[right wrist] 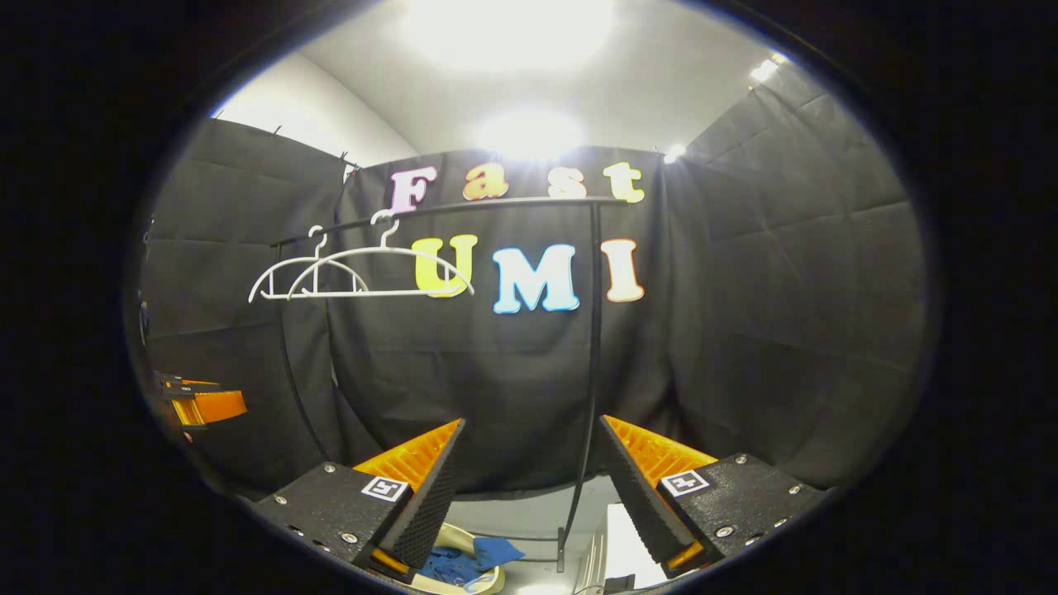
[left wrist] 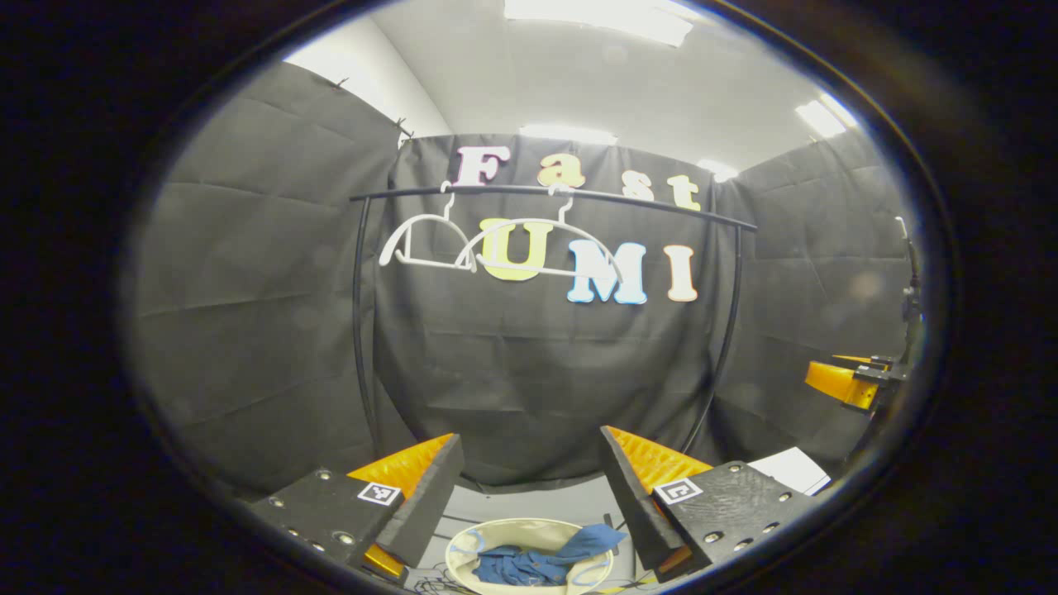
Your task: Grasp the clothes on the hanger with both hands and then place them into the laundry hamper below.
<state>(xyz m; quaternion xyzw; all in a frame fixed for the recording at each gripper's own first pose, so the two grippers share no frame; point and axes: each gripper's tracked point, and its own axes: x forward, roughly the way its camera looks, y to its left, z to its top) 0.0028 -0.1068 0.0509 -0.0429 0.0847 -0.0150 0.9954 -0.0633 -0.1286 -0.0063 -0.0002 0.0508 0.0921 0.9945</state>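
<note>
The blue clothes lie bunched in the pale laundry hamper on the floor, low between and beyond my left gripper fingers, which stand spread apart and empty. In the right gripper view the clothes sit just beside my left finger; my right gripper is likewise spread, holding nothing. Two bare white hangers hang on the black rail above.

I've got both cams raised, facing the back wall from well off, left gripper view left of right gripper view, both sharing the rack, hangers & hamper low between fingers
</note>
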